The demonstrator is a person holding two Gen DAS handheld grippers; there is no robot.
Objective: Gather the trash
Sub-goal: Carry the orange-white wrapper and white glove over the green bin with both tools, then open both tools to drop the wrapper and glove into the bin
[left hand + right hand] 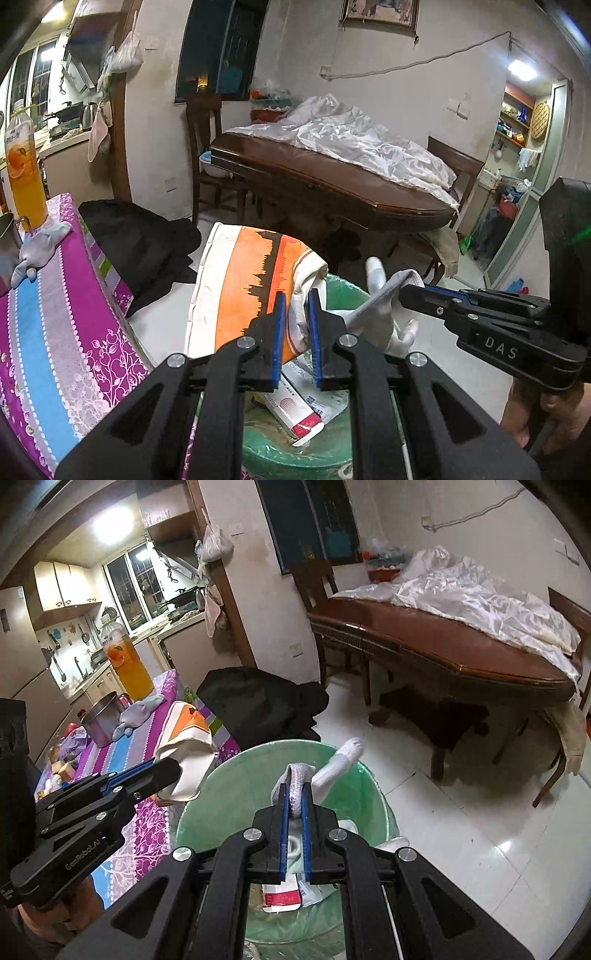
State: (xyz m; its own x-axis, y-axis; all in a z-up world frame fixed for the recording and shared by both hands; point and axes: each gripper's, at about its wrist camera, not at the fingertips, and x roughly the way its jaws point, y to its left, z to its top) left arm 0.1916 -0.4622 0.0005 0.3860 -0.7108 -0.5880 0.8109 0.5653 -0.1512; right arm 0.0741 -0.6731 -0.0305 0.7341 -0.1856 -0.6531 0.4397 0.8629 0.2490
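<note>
A green-lined trash bin (pixel 373 797) stands on the floor below both grippers; it also shows in the left wrist view (pixel 343 288). A red-and-white box (pixel 295 413) lies inside it. My left gripper (pixel 295 299) is shut on a white and orange bag (pixel 243 280) and holds it over the bin's left rim; the bag shows in the right wrist view (pixel 188 746). My right gripper (pixel 294 790) is shut on a white glove (pixel 332 764) and holds it above the bin's opening; the glove hangs in the left wrist view (pixel 388 310).
A table with a purple striped cloth (pixel 48 295) stands left of the bin, with a grey glove (pixel 40 247), a juice bottle (pixel 22 173) and a metal pot (pixel 99 720). A brown dining table (pixel 443 646) and a black bag (pixel 258 701) lie beyond.
</note>
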